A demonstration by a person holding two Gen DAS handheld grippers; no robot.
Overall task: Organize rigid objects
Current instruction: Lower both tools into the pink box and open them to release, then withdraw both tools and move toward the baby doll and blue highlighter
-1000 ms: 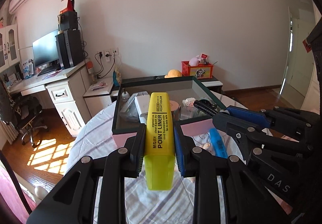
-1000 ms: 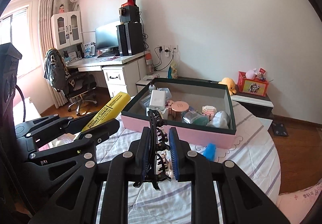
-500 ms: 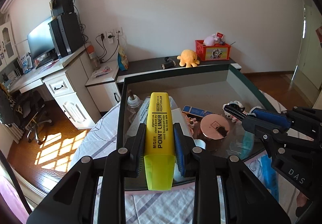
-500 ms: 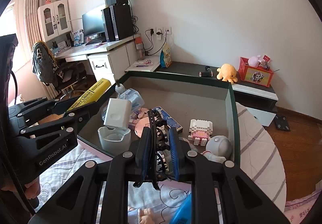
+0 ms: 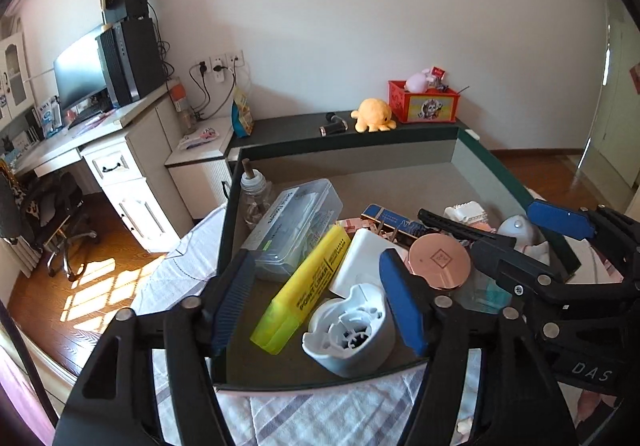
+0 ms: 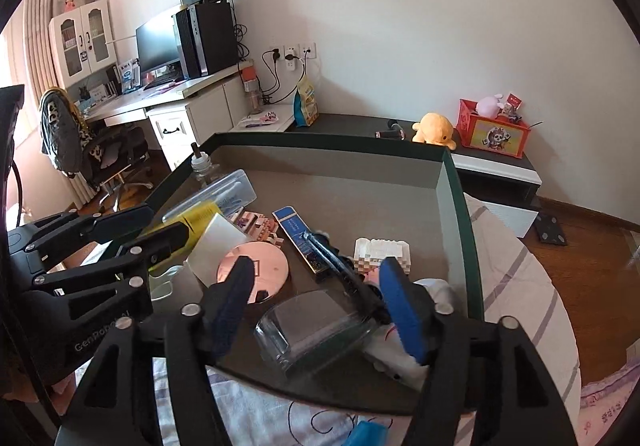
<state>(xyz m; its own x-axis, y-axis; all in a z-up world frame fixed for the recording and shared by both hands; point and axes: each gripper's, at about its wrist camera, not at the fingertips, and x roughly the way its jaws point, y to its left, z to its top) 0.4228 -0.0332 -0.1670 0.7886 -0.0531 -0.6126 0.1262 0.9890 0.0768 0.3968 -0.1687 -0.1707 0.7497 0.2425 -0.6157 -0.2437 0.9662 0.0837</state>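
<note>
Box (image 5: 460,133) with dark green walls holds everything. Left gripper (image 5: 316,294), jaws opening, hangs over its near left corner; yellow highlighter (image 5: 308,286) lies loose between them. Right gripper (image 6: 316,302), also opening, flanks black hair clip (image 6: 344,270) inside the box.

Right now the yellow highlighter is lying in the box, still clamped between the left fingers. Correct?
Not clamped. The left wrist view shows the left gripper opening, its fingers clear of the yellow highlighter. The highlighter does lie loose inside the box.
</note>
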